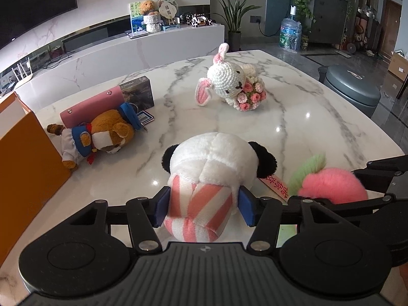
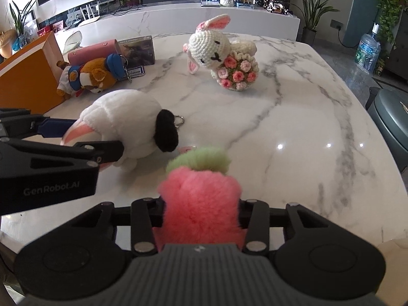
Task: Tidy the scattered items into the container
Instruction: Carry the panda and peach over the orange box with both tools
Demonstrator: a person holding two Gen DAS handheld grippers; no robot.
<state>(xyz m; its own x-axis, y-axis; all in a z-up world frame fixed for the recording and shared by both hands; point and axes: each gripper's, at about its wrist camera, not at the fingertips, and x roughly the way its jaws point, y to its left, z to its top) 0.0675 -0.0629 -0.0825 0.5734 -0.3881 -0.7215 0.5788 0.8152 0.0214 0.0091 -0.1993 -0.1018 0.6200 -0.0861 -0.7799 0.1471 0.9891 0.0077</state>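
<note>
A wide bare stretch of the marble tabletop (image 2: pixel 293 132) lay open on the right and in the middle. The crocheted rabbit (image 2: pixel 224 56) stood at the far centre. On the left, the bear plush (image 1: pixel 102 135), pink case (image 1: pixel 89 107) and dark box (image 1: pixel 139 91) crowded the approach beside the orange container (image 1: pixel 28 153).

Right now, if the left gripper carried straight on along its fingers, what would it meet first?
The left gripper is already shut on the white plush panda with pink-striped body. Beyond it lies bare marble table, then probably the crocheted white bunny with pink flower bouquet, though depth is unclear.
</note>
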